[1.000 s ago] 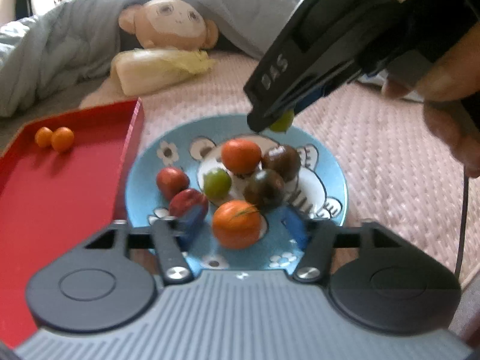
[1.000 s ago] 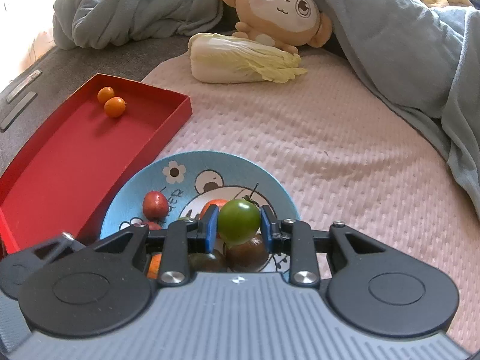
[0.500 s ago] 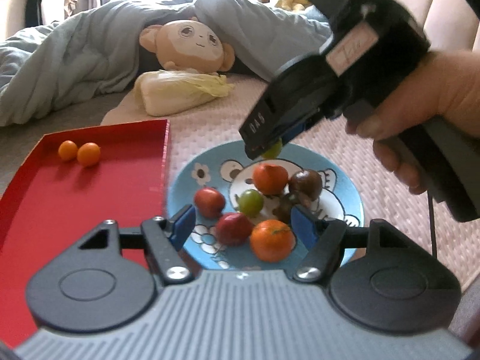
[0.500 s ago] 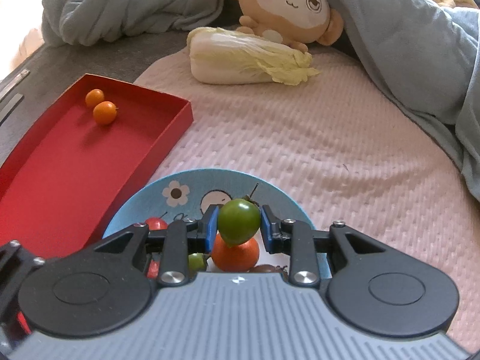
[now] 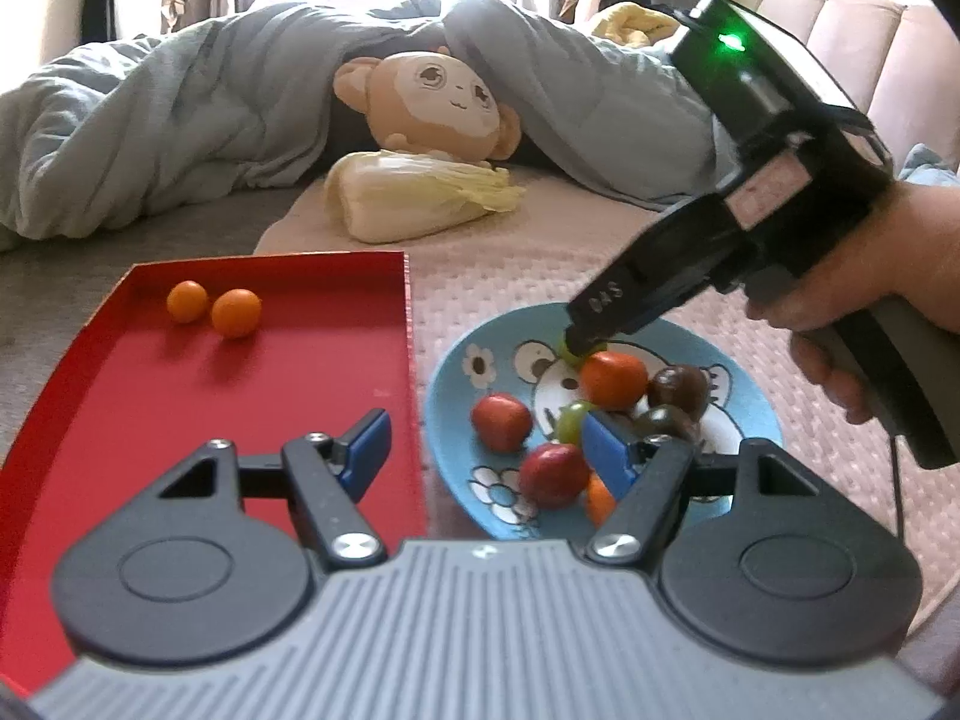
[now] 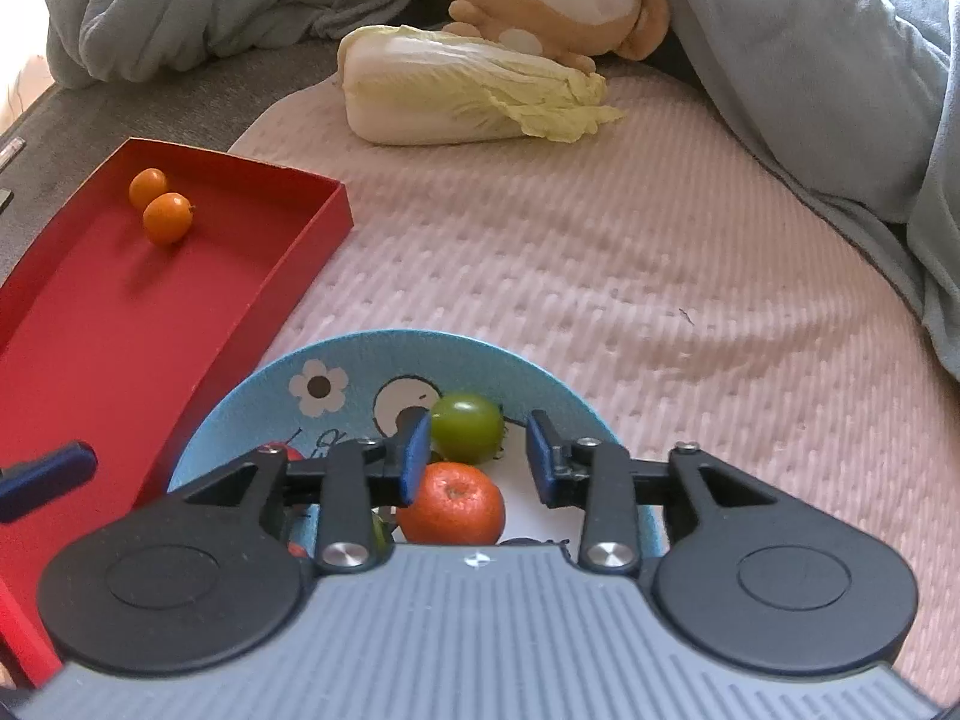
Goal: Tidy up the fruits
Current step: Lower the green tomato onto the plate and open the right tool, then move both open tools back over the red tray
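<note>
Low in the left wrist view, the left gripper (image 5: pixel 483 444) stands wide apart with nothing between its blue pads; one pad hangs over the red tray (image 5: pixel 180 396), the other over the plate (image 5: pixel 744 384). Just past them sits that round, glossy blue plate with a cartoon print, holding smooth little fruits: two red ones, a ridged-skinned mandarin (image 5: pixel 613 380), dark brown ones and a small green one, plus an orange one half hidden behind the right pad.

At the plate's far rim, the right gripper (image 5: pixel 579 343) points steeply down, held by a hand (image 5: pixel 864 324) at the frame's right edge. From the right wrist view its jaws are opening — the green tomato (image 6: pixel 467 427) lies between the pads, touching the left pad, with a gap to the right one, so it is no longer clamped. It sits on the plate just beyond the mandarin; whether the two touch is hard to tell.

Left of the plate, the matte, straight-walled tray holds two small orange fruits (image 5: pixel 213 307) side by side near its far corner. Its near end is cut off by the frame.

Under everything spreads a pink, dimpled quilted cover (image 6: pixel 600 264). Farther back lies a pale, leafy cabbage (image 6: pixel 468 90), then a plush monkey (image 5: pixel 432 102) partly tucked beneath a rumpled grey-blue duvet (image 5: pixel 180 120).
</note>
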`<state>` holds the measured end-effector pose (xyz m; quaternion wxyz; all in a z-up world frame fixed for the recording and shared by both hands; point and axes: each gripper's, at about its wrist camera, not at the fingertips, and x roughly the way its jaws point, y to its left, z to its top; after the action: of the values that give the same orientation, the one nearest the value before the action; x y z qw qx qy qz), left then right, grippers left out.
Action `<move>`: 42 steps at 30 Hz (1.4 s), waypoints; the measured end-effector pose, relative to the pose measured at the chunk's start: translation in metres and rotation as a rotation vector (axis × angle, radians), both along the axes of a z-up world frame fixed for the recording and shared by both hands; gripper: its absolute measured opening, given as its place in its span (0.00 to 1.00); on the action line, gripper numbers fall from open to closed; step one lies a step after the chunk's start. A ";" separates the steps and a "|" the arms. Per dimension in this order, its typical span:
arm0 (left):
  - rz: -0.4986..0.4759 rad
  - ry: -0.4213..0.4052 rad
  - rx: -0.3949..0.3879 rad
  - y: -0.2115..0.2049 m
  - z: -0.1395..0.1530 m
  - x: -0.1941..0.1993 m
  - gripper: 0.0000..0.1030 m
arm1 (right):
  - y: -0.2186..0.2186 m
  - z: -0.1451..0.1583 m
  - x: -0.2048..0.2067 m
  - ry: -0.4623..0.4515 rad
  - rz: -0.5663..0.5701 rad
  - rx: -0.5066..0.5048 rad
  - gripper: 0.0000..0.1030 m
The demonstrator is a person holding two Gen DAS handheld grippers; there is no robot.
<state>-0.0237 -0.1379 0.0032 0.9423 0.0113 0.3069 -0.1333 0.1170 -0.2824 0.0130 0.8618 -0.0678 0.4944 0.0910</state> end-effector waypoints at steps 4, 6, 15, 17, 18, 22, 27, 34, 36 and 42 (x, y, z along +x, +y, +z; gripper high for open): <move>0.028 -0.005 0.005 0.013 -0.001 0.005 0.70 | -0.001 0.003 -0.001 -0.006 -0.012 0.015 0.51; 0.049 -0.004 0.008 0.020 -0.003 0.009 0.70 | -0.001 0.005 -0.001 -0.011 -0.012 0.018 0.52; 0.145 0.019 -0.017 0.053 -0.006 0.024 0.70 | 0.019 0.015 0.001 -0.052 0.032 0.053 0.56; 0.165 0.024 -0.020 0.059 -0.008 0.027 0.70 | 0.026 0.017 0.002 -0.060 0.052 0.063 0.56; 0.175 0.027 -0.019 0.062 -0.008 0.029 0.70 | 0.030 0.018 0.002 -0.064 0.062 0.069 0.56; 0.222 0.042 -0.021 0.076 -0.011 0.039 0.70 | 0.046 0.021 0.002 -0.078 0.111 0.094 0.56; 0.292 0.055 -0.023 0.098 -0.012 0.052 0.70 | 0.067 0.021 0.004 -0.079 0.169 0.112 0.56; 0.403 0.078 -0.041 0.135 -0.013 0.075 0.70 | 0.096 0.009 0.008 -0.049 0.256 0.123 0.56; 0.424 0.081 -0.040 0.144 -0.013 0.082 0.70 | 0.106 0.004 0.008 -0.040 0.283 0.118 0.60; 0.449 0.091 -0.026 0.157 -0.018 0.101 0.70 | 0.126 0.001 0.013 -0.103 0.311 0.069 0.71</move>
<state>0.0773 0.0189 -0.0148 0.9335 -0.0754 0.3423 0.0755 0.1295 -0.1561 0.0139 0.8633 -0.1186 0.4297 0.2367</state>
